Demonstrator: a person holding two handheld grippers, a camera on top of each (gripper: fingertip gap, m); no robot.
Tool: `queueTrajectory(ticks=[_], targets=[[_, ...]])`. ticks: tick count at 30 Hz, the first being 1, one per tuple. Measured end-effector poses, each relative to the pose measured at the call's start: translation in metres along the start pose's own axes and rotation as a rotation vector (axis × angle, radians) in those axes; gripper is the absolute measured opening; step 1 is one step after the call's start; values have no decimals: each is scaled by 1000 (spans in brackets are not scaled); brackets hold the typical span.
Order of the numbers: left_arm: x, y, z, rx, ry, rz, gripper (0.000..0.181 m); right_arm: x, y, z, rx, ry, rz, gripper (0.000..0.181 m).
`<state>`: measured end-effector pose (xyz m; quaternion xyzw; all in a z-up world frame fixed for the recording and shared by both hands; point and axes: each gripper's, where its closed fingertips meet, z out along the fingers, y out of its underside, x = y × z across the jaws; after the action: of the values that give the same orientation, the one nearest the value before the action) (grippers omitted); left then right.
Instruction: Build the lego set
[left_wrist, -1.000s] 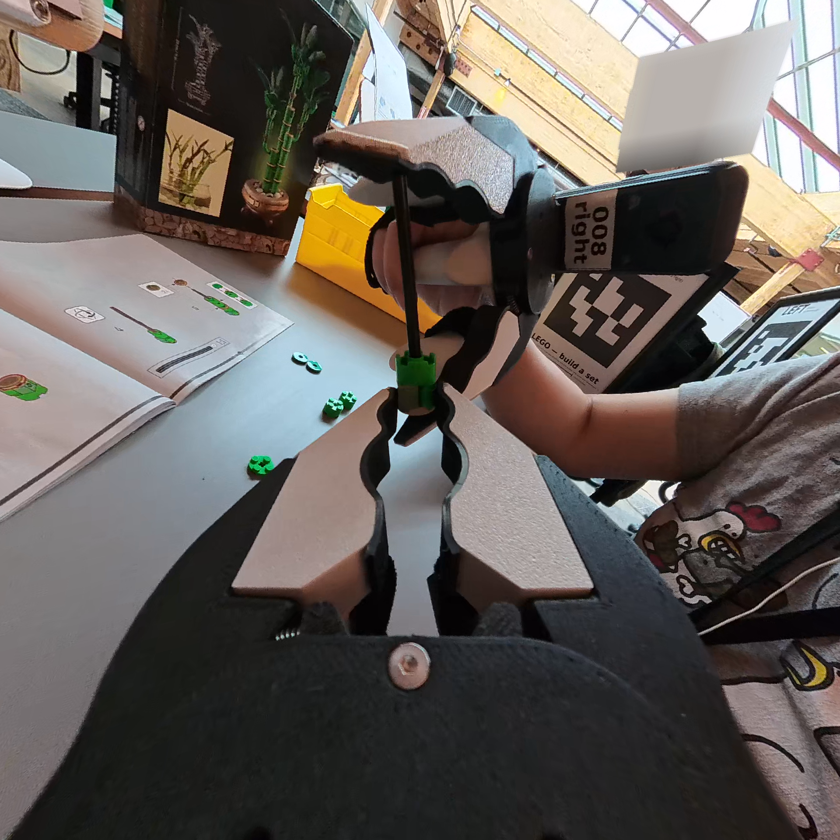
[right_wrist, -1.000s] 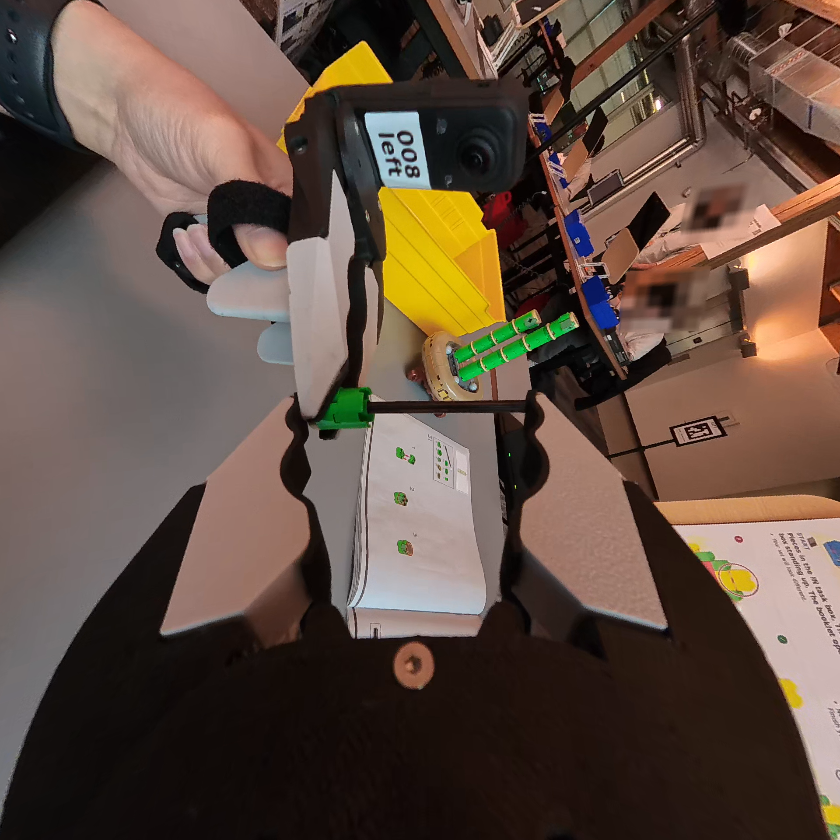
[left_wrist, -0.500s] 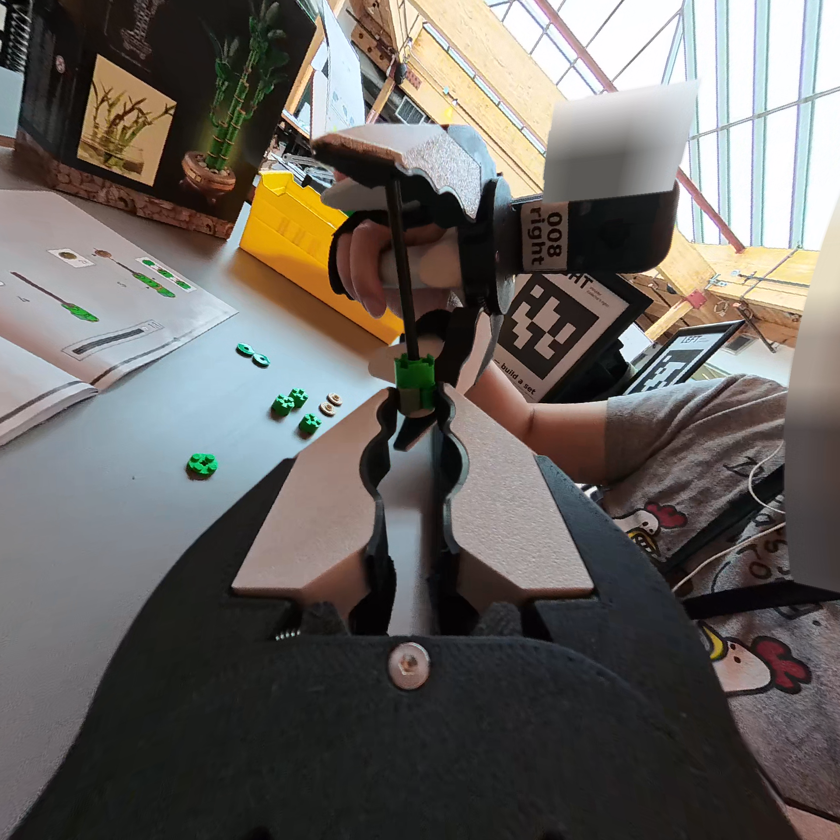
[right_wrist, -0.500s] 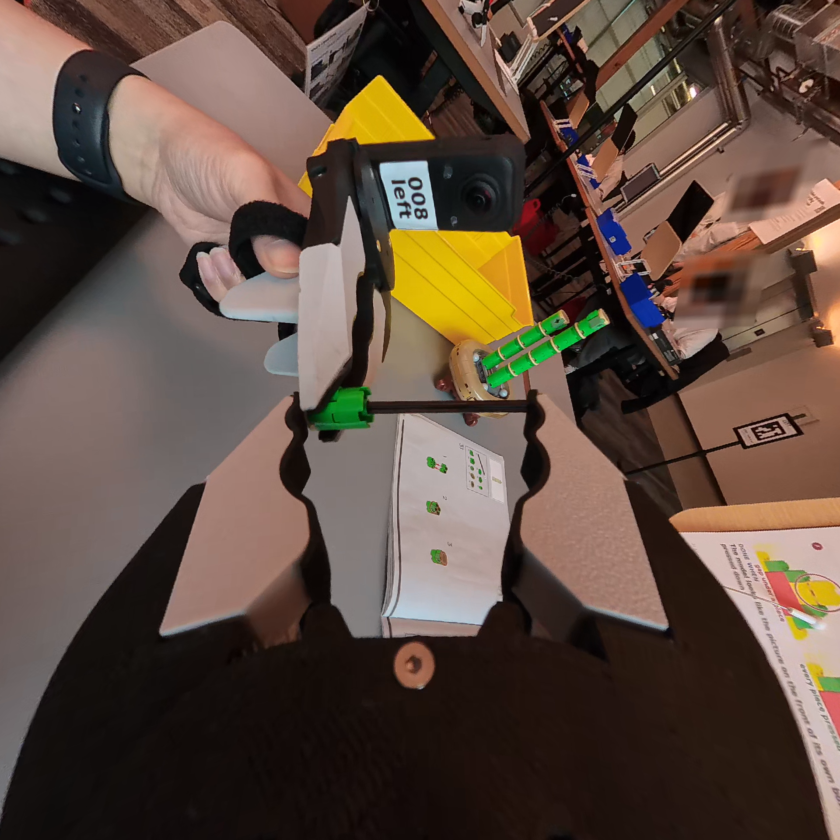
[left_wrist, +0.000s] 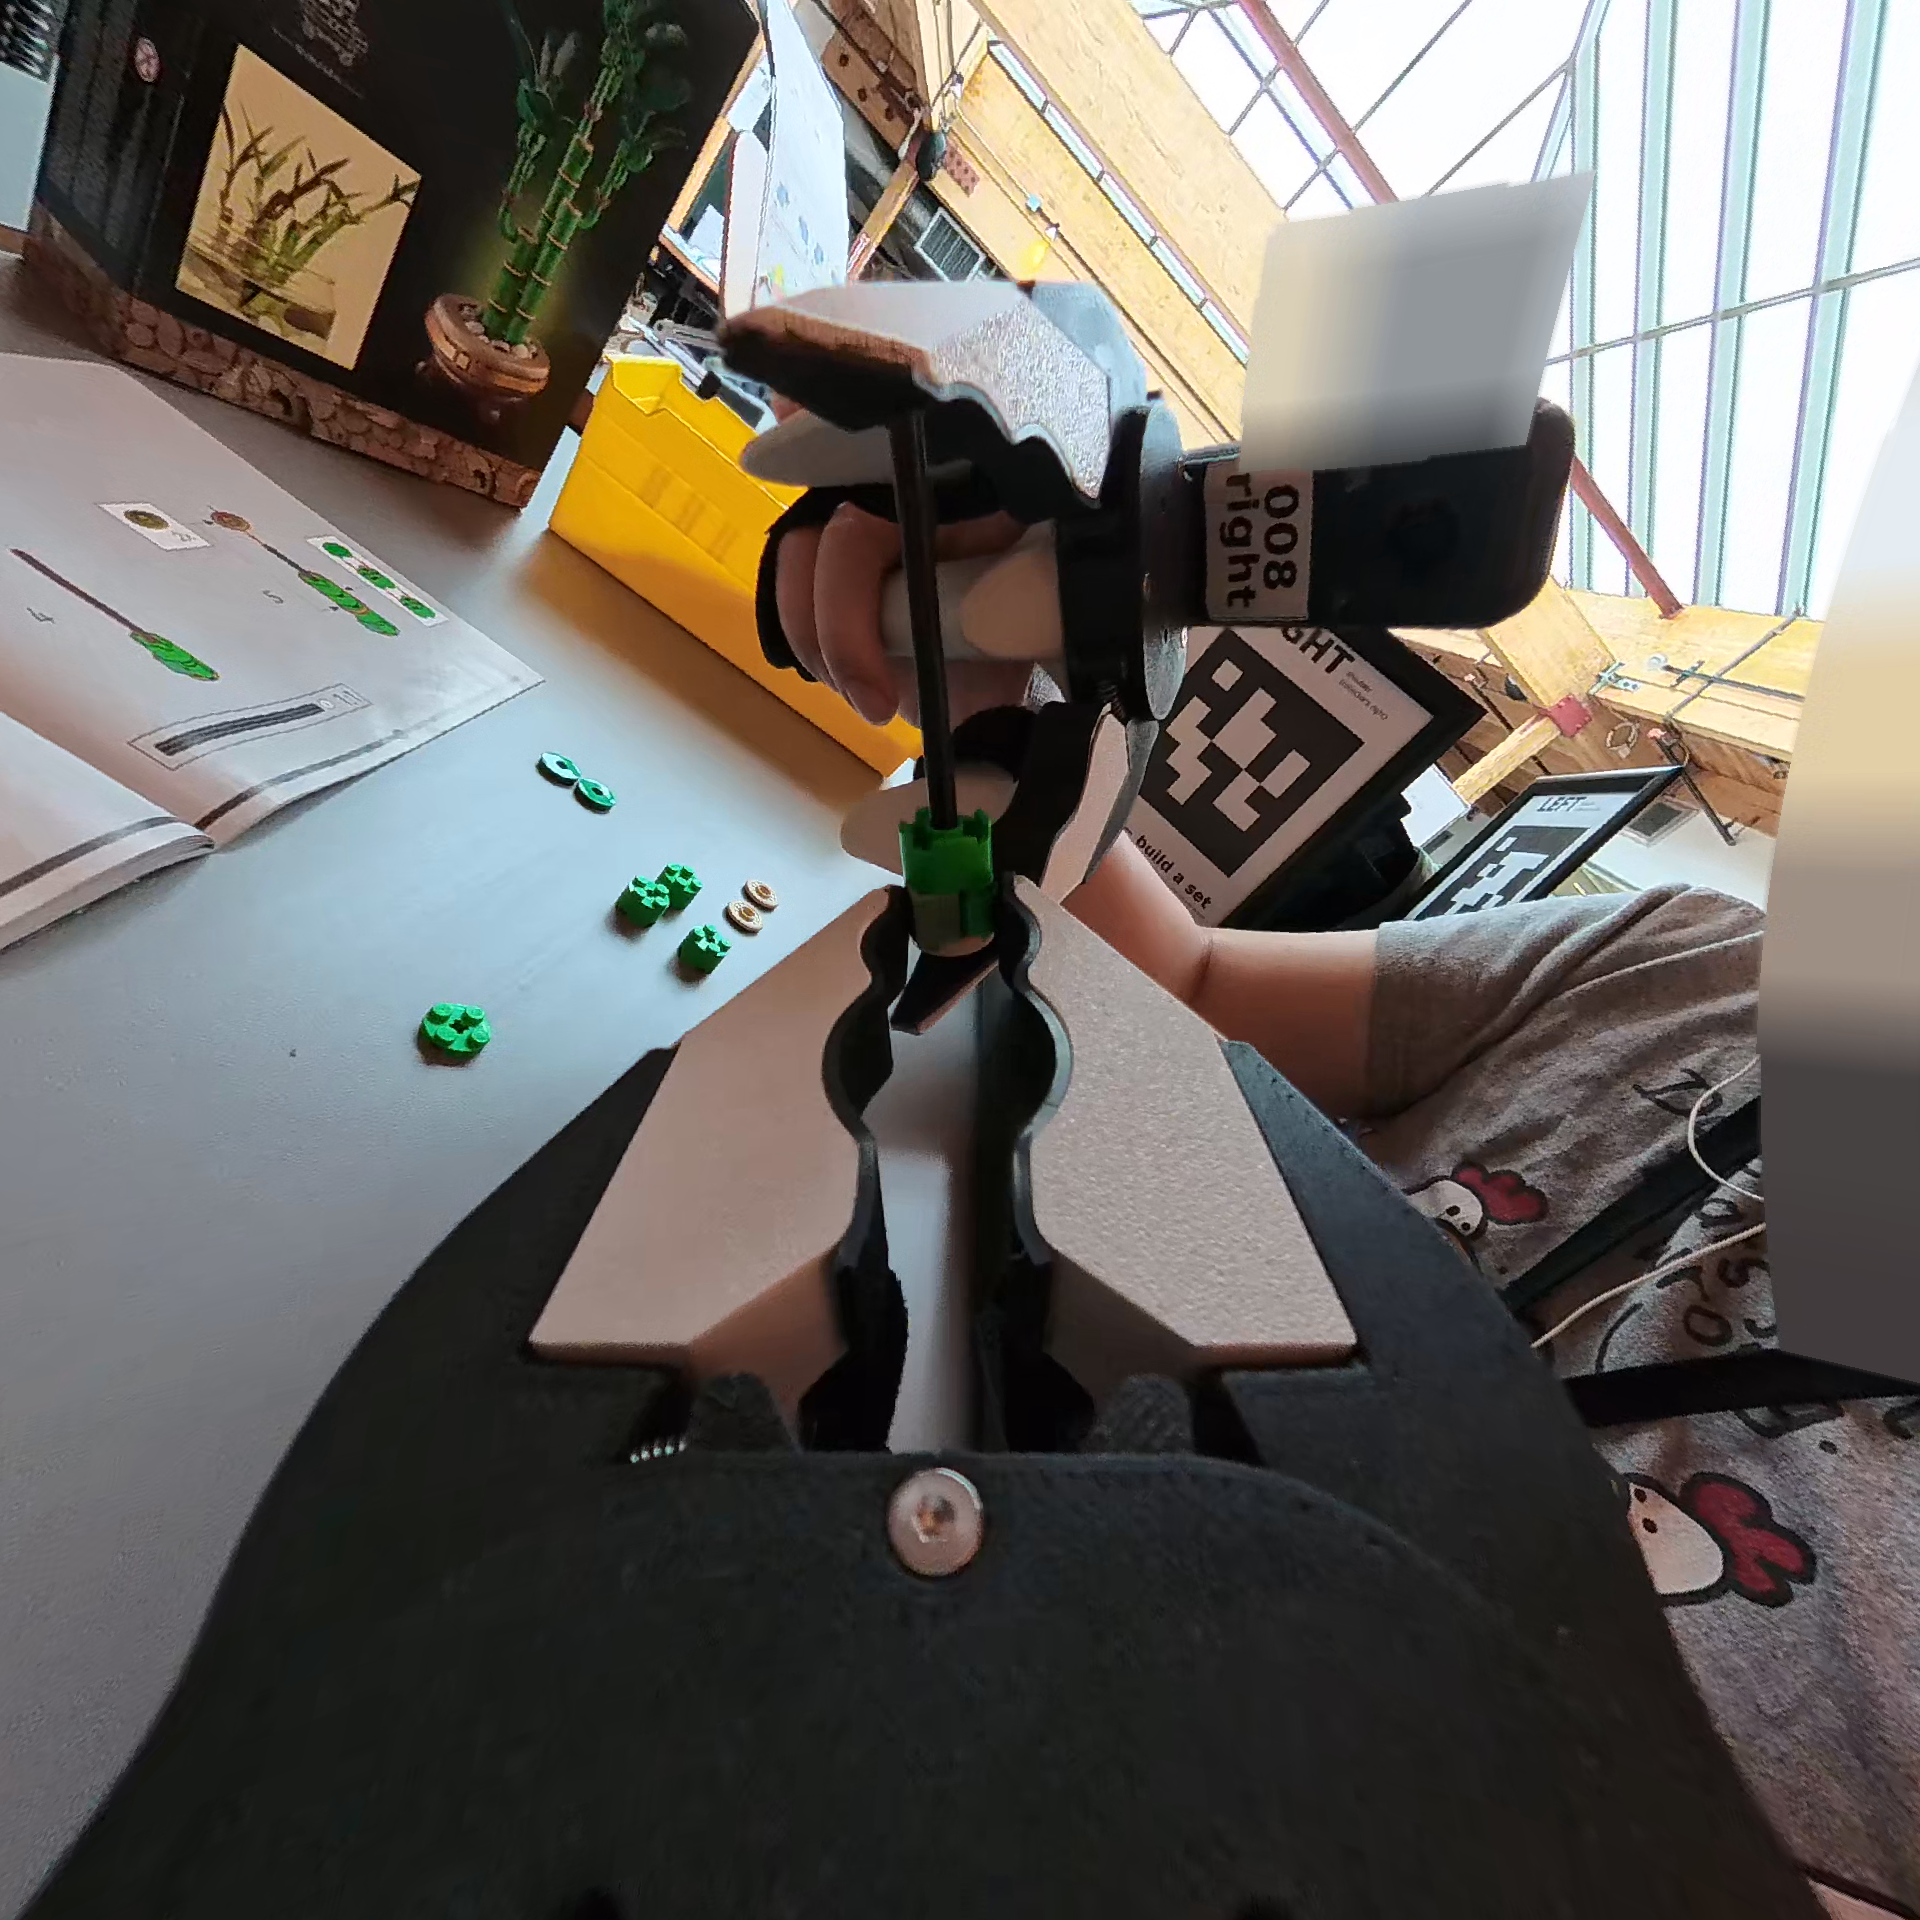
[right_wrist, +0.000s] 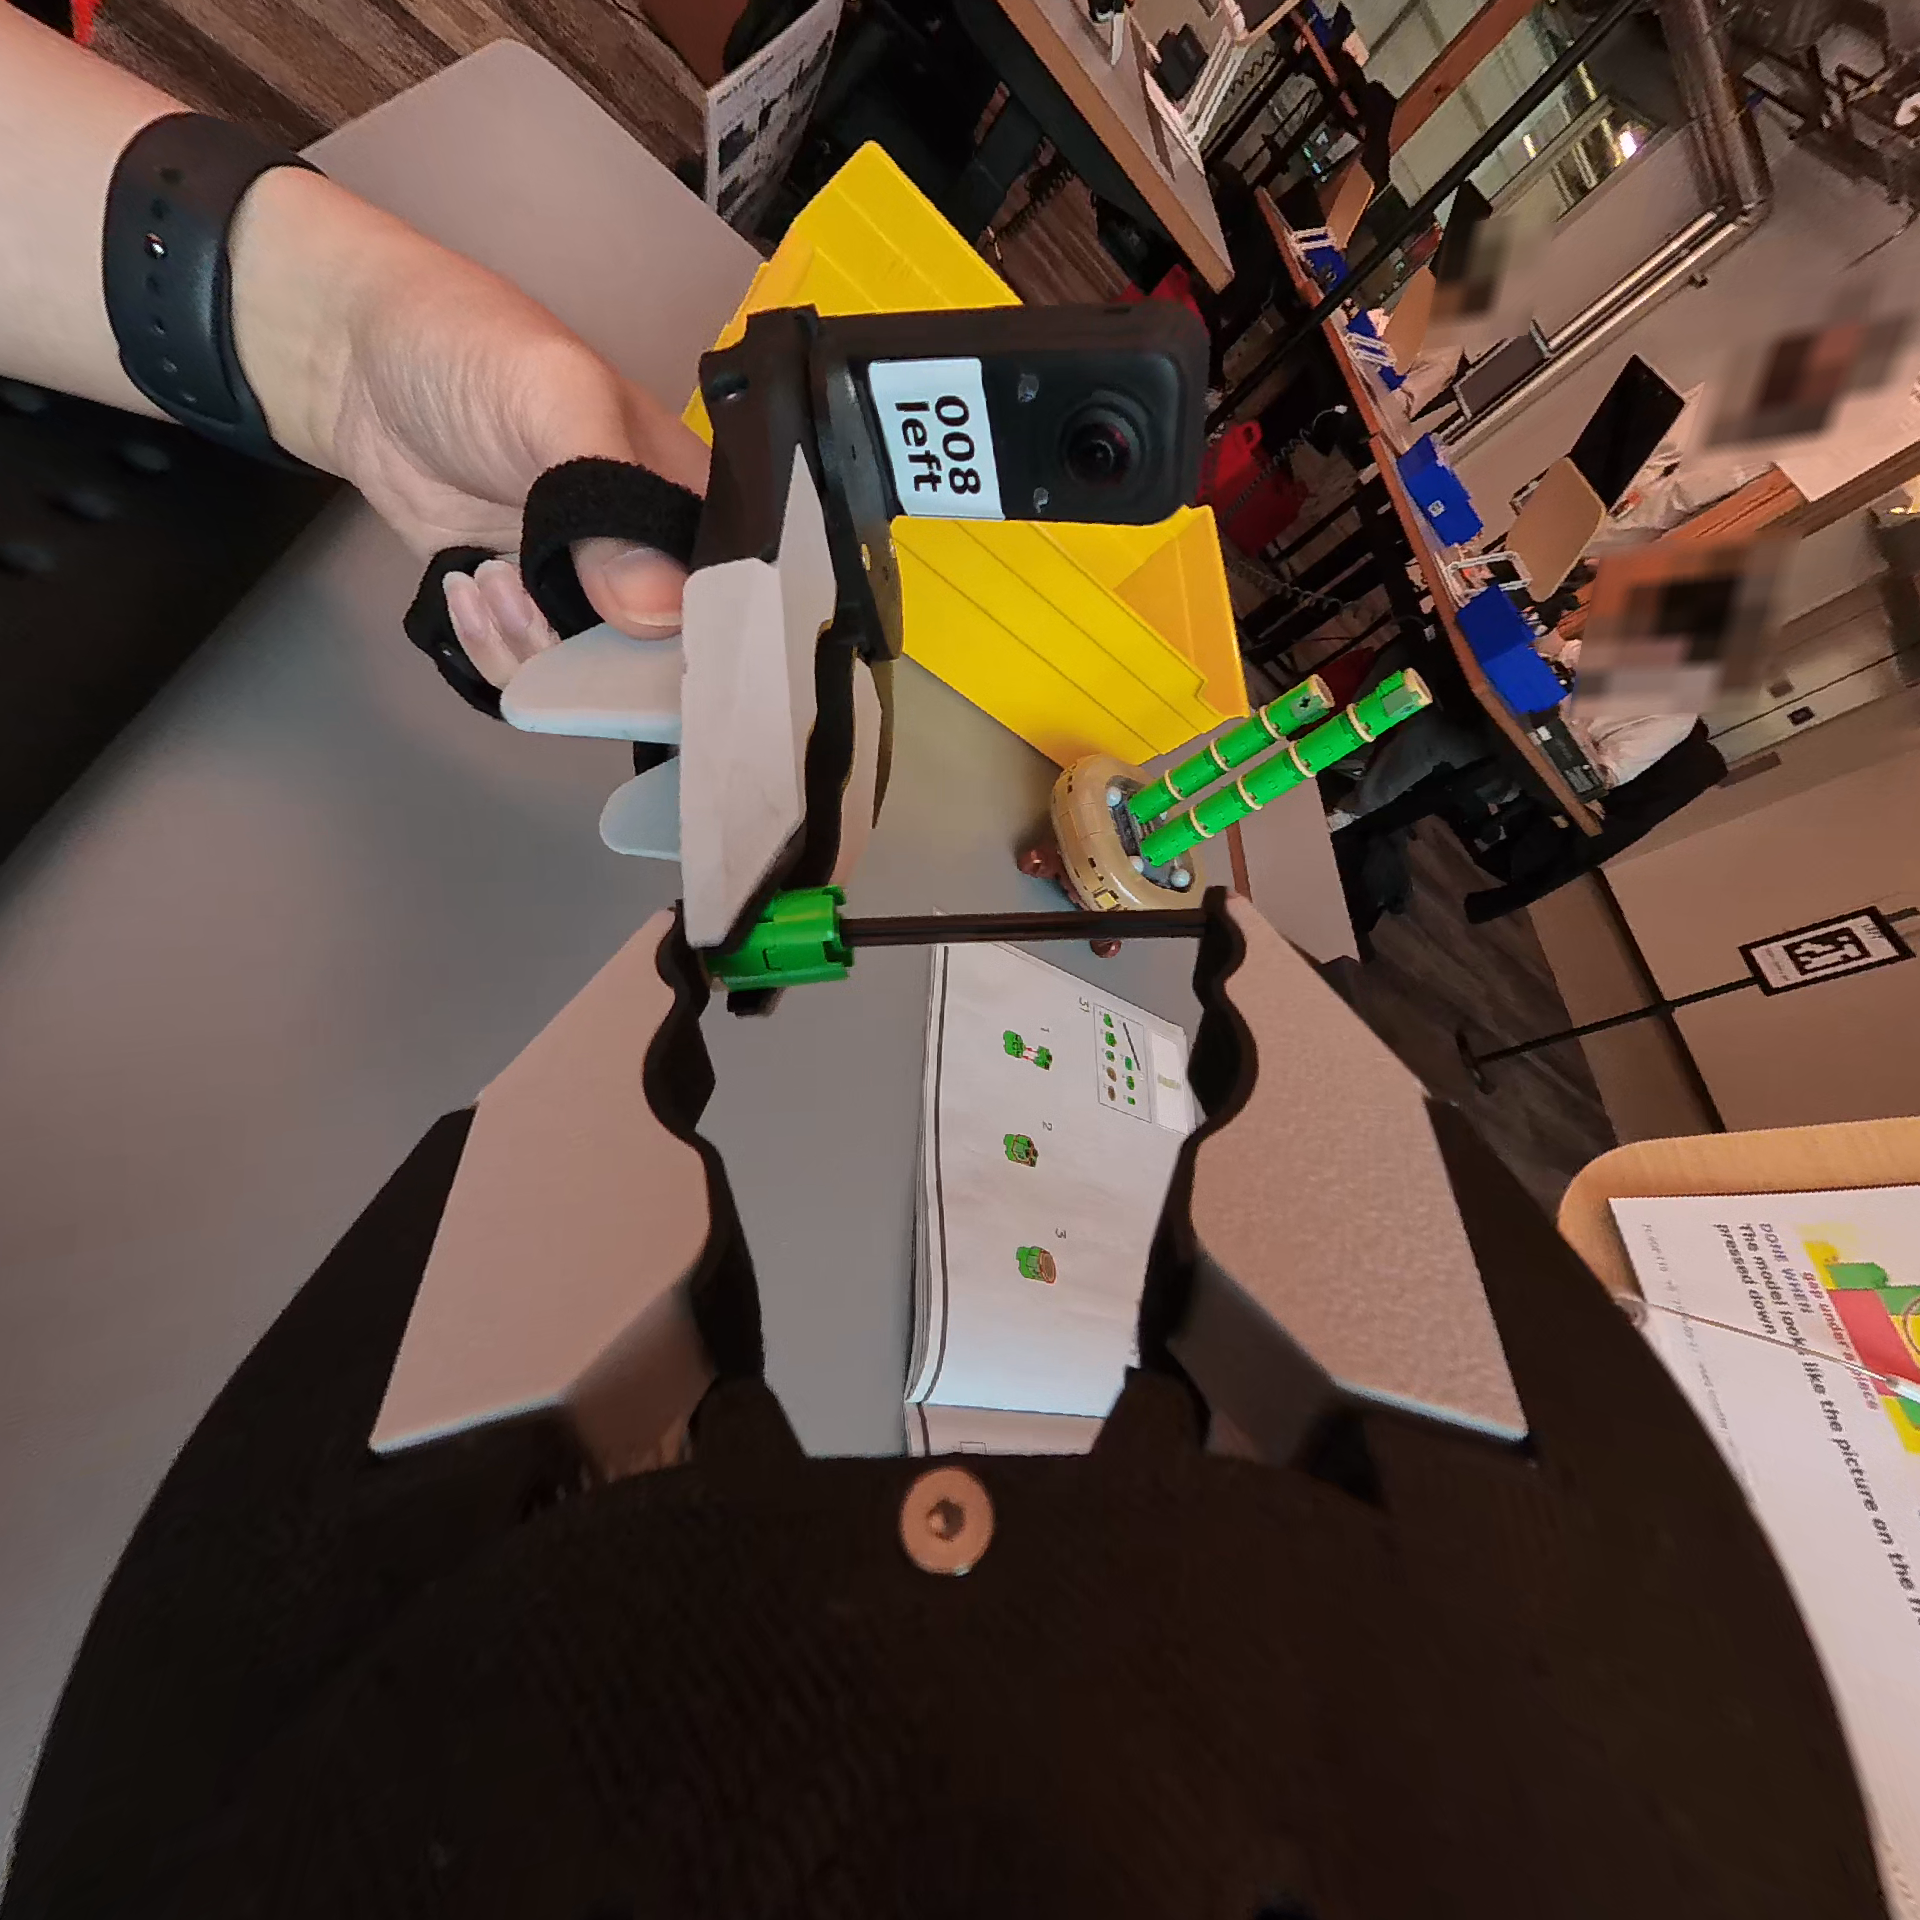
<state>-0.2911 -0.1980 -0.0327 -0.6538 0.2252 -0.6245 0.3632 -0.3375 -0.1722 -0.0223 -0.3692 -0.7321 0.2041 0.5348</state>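
A: Left gripper (left_wrist: 948, 914) stays clamped on the green piece (left_wrist: 943, 871); the rig has swung, nothing slid

B: Right gripper (right_wrist: 948, 940), half open, keeps squeezing black rod (right_wrist: 1023, 924) endwise. Seating unfinished, I'd say

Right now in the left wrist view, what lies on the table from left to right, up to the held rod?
Open white instruction booklet → lone round green stud plate → cluster of three small green round bricks → two small tan round pieces → thin black rod with green bricks.

Workshop hall: timber beams (left_wrist: 1174, 208), skylights (left_wrist: 1714, 177), worktables (right_wrist: 1382, 343).
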Motion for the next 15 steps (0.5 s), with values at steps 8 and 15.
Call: queueTrajectory(ticks=[8,15], targets=[[-3,2,2,-12,-11,-5,14,-3,5,0,0,-28,25,94],[4,-12,-2,83,54,-43,24,1,2,-1,18,-7,35,95]])
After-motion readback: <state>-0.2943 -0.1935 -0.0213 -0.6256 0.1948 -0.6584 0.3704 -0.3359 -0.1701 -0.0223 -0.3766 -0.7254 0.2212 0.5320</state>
